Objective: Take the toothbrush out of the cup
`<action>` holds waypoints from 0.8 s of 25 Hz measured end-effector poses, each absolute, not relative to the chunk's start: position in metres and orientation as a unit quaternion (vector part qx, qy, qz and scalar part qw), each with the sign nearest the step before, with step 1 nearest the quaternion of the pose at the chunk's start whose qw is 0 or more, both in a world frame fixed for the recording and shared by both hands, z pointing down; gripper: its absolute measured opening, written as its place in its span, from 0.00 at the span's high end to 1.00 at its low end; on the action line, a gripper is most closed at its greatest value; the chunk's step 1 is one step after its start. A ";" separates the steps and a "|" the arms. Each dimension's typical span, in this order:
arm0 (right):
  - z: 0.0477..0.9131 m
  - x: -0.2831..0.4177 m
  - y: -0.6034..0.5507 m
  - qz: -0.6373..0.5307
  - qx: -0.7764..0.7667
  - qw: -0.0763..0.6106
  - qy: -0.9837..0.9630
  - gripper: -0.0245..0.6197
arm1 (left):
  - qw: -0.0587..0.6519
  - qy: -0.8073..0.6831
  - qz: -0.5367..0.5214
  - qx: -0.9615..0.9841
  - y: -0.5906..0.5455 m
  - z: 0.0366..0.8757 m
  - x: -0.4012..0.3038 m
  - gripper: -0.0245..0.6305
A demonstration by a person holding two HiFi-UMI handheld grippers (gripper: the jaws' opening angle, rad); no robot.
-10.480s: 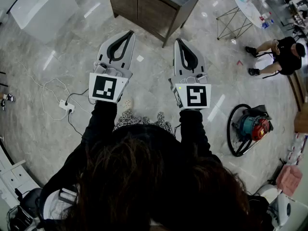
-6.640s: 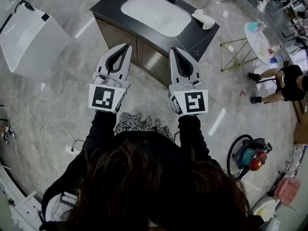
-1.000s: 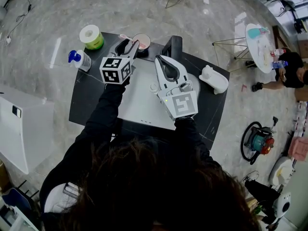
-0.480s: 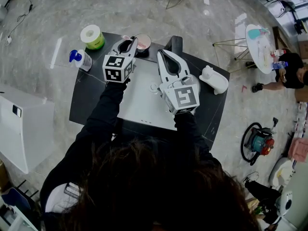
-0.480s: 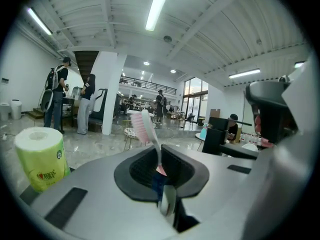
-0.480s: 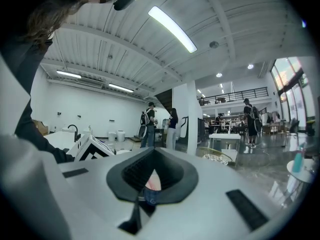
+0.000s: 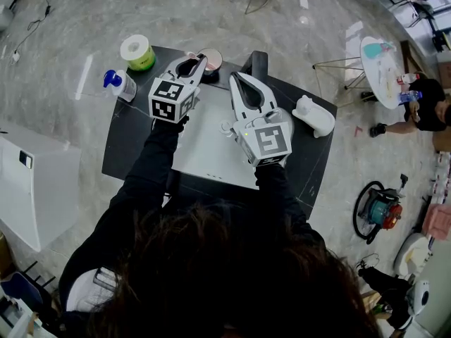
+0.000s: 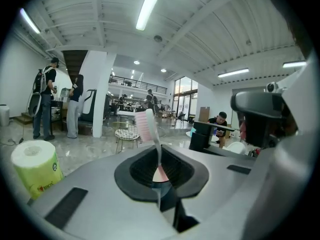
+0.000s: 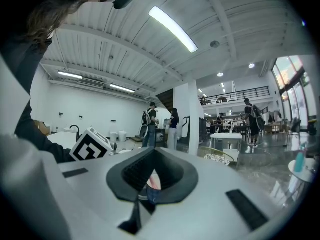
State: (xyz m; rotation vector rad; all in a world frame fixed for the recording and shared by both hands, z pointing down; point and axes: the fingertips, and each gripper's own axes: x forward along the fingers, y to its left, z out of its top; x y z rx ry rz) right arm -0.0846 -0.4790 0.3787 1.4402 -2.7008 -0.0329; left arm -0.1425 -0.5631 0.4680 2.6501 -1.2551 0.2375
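While closing down in this last instant, pinches with the left gripper [image 8: 161,196] onto the thin, clear stem of the toothbrush [image 8: 148,126]: jaws almost together, stem caught between the black ribbed pads. Leaves the flat pink bristle head poking up past the smooth grey plastic jaws. Cannot tell whether the stem's lower end is clear of the cup [image 7: 213,57], being hidden under the gripper from above. Finds that cup, round and small, just beside the left jaw tips at the back edge of the dark matte counter [image 7: 130,153]; shows only a pale pink inside. Sets a rectangular white sink [image 7: 204,146], smooth and rounded at the corners, into the middle of the counter. Holds the right gripper [image 9: 142,199] over the sink near the upright black tap [image 7: 258,63], jaws pressed together with nothing gripped; glimpses small pink and blue patches through its loop, too small to name. Lines up, on the counter's left end, a white paper roll [image 7: 135,51] in a green wrapper and a pale bottle [image 7: 116,84] with a blue pump top. Puts a glossy white animal-shaped figure [image 7: 313,116] on the right end. Spreads polished grey stone floor [image 7: 70,20] all around.
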 end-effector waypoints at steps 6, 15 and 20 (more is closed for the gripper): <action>0.381 -0.088 -0.475 -0.009 0.464 0.041 -0.885 0.95 | 0.084 -0.417 0.076 0.902 -0.550 0.447 -0.144 0.92; 0.375 -0.090 -0.467 -0.012 0.450 0.020 -0.893 0.95 | 0.030 -0.404 0.081 0.911 -0.525 0.404 -0.149 0.92; 0.372 -0.090 -0.462 -0.016 0.440 0.017 -0.898 0.96 | 0.002 -0.387 0.096 0.917 -0.507 0.380 -0.142 0.92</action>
